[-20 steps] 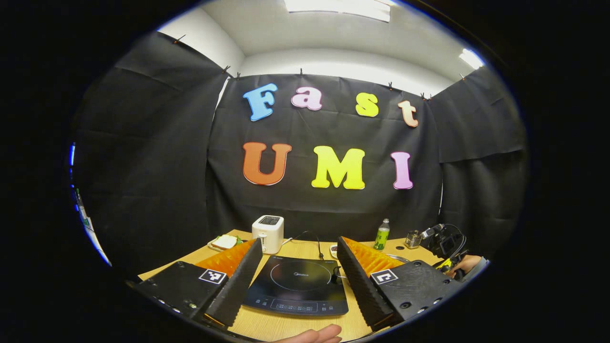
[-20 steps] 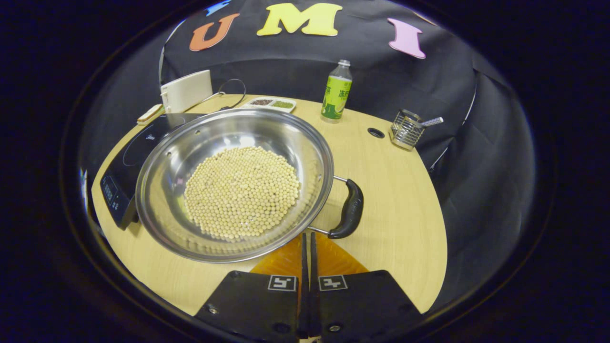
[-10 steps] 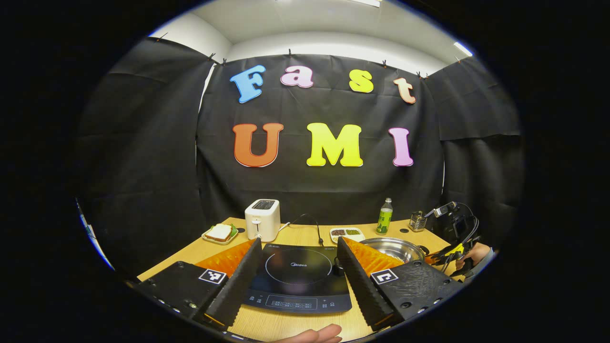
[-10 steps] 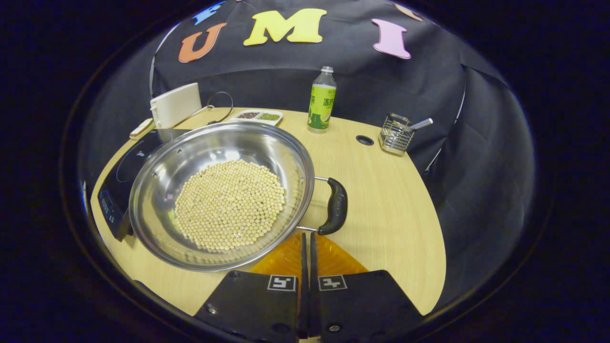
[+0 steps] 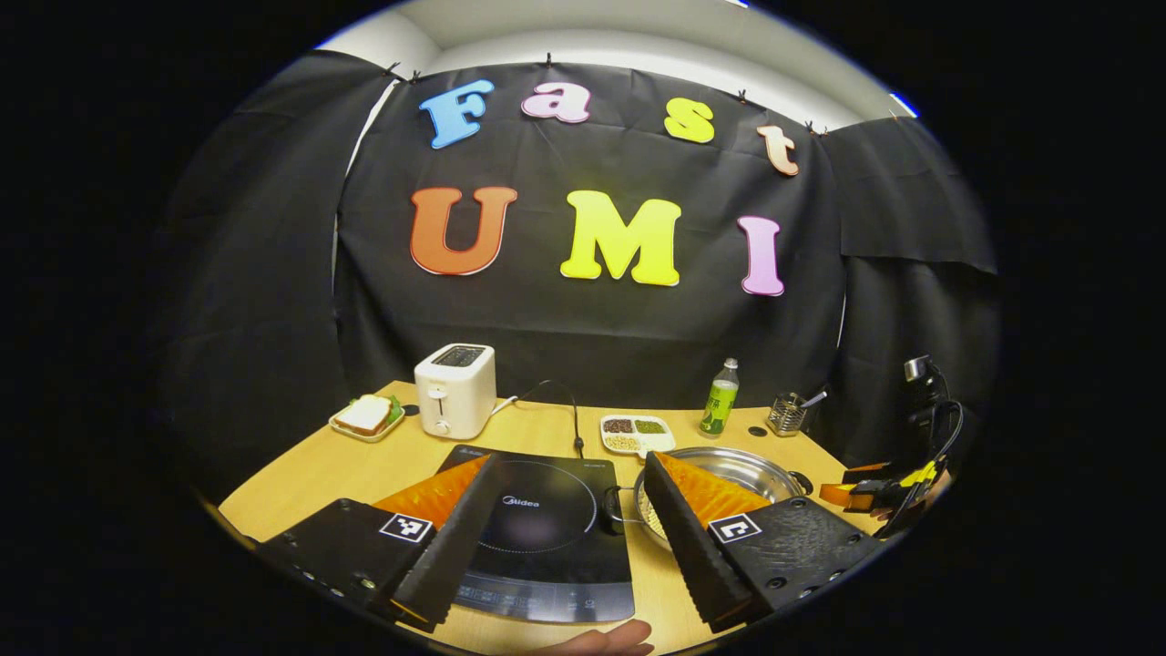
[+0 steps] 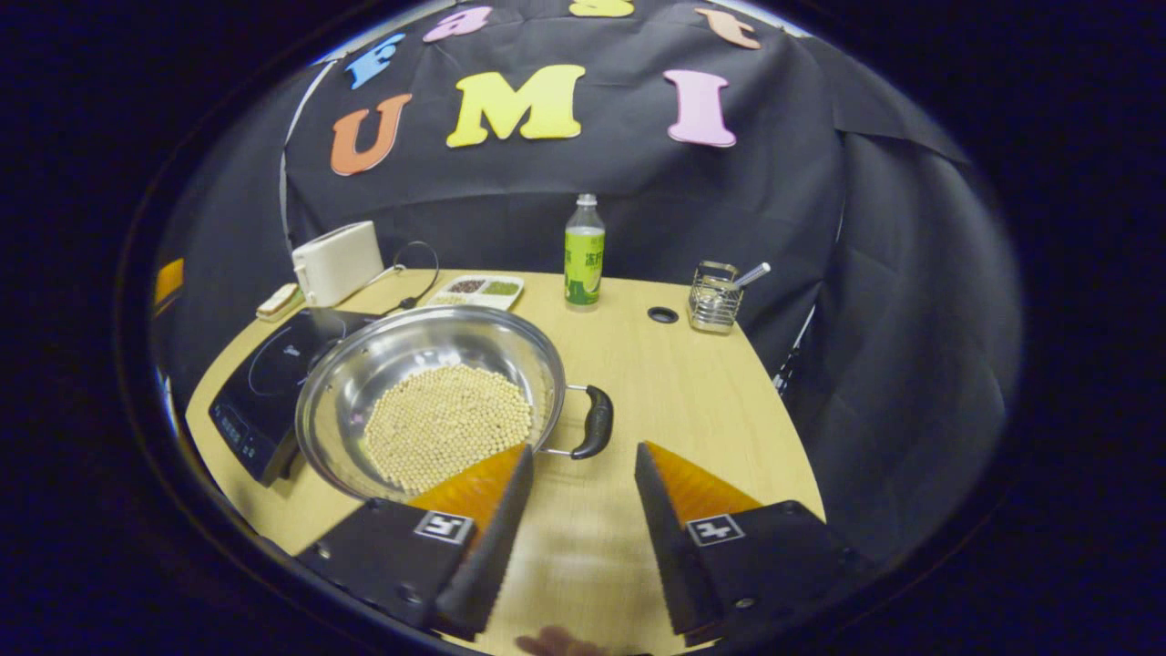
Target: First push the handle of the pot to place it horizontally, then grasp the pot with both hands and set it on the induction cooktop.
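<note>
A steel pot holding pale beans sits on the wooden table, its black right handle pointing toward the table's right side. My right gripper stands open just in front of that handle, touching nothing. A black induction cooktop lies left of the pot. In the left gripper view the left gripper is open above the cooktop, with the pot and its left handle just right of the cooktop. The other gripper shows at the far right.
A white toaster, a sandwich plate, a divided dish of grains, a green bottle and a wire holder line the table's back. A black cable runs behind the cooktop. A hand tip shows at the bottom.
The right gripper went from shut to open and pulled back from the pot, which now looks smaller. The left gripper's view swung down and right, bringing the pot into sight.
</note>
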